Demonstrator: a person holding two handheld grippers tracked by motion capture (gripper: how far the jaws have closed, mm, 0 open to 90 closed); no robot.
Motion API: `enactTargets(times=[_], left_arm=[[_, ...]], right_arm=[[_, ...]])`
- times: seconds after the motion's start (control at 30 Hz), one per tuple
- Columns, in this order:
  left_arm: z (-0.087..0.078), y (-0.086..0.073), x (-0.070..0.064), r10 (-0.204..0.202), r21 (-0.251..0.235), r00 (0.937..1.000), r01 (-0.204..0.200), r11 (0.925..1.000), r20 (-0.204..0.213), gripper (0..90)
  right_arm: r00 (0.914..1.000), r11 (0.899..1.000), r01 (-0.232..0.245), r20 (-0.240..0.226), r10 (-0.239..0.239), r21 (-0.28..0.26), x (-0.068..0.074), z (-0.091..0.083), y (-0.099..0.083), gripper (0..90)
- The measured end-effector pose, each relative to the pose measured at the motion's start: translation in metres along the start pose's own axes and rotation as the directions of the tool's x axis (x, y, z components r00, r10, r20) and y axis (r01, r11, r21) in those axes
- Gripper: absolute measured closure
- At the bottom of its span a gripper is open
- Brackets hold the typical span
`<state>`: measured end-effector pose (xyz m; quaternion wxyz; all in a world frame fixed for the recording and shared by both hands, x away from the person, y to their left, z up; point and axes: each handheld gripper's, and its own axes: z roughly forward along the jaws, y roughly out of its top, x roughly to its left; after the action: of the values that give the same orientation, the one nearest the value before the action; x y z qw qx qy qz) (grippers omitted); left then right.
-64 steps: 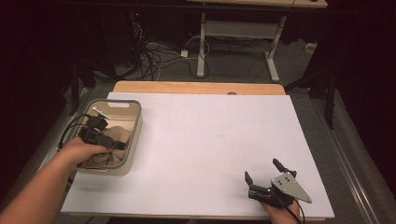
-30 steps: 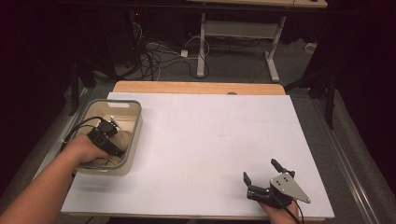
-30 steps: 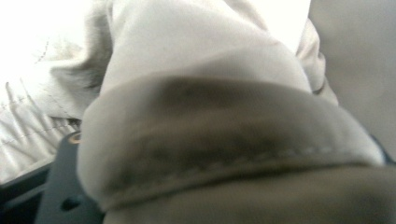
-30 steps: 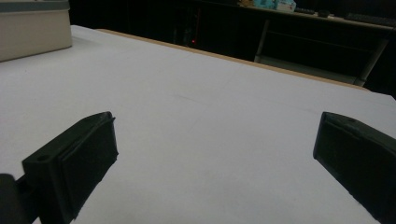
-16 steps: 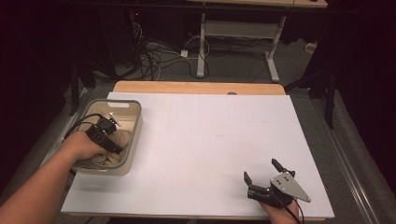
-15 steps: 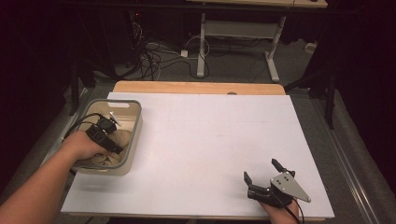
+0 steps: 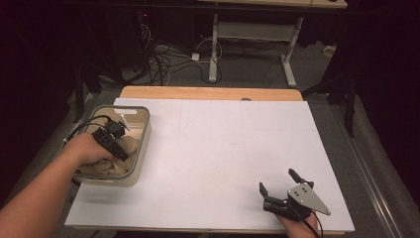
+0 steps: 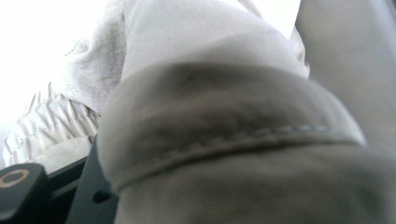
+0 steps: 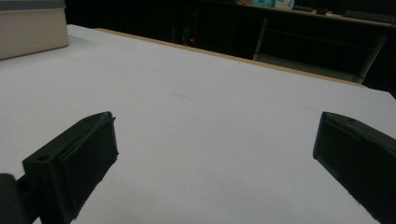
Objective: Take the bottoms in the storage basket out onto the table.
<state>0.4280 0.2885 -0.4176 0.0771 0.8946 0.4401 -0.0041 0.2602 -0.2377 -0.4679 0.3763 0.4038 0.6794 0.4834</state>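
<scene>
— Cloth (image 7: 111,161) lies bunched in the bin (image 7: 141,148) at the counter's (image 7: 223,144) left edge, pale and tan. Where's the left gripper (image 7: 118,148)?

— Down in the bin, pressed against the cloth (image 8: 224,140); I cannot tell whether its jaws are apart or closed.

— And the right gripper (image 7: 280,191)?

— Resting near the counter's front right corner, well apart from the bin, jaws spread wide with nothing between them.
</scene>
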Motion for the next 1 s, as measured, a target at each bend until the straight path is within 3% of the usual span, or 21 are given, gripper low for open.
enactTargets(times=[0.2,0.57,1.0], left_arm=[[-0.005,0.004,0.000,-0.012,0.022,0.9999,0.012,0.9997,-0.001,50.0],[-0.017,0.015,-0.005,0.026,0.102,0.9989,-0.022,0.9946,-0.038,53.4],[-0.039,0.021,-0.005,0.029,0.147,0.9995,-0.026,0.9888,-0.016,55.7]], right_arm=[[1.0000,1.000,-0.002,0.000,0.002,-0.003,-0.001,-0.001,0.000,0.9],[1.0000,1.000,-0.002,-0.001,0.002,-0.005,-0.001,-0.001,0.000,1.0],[1.0000,1.000,-0.003,-0.002,0.003,-0.005,-0.001,-0.001,0.000,1.0]])
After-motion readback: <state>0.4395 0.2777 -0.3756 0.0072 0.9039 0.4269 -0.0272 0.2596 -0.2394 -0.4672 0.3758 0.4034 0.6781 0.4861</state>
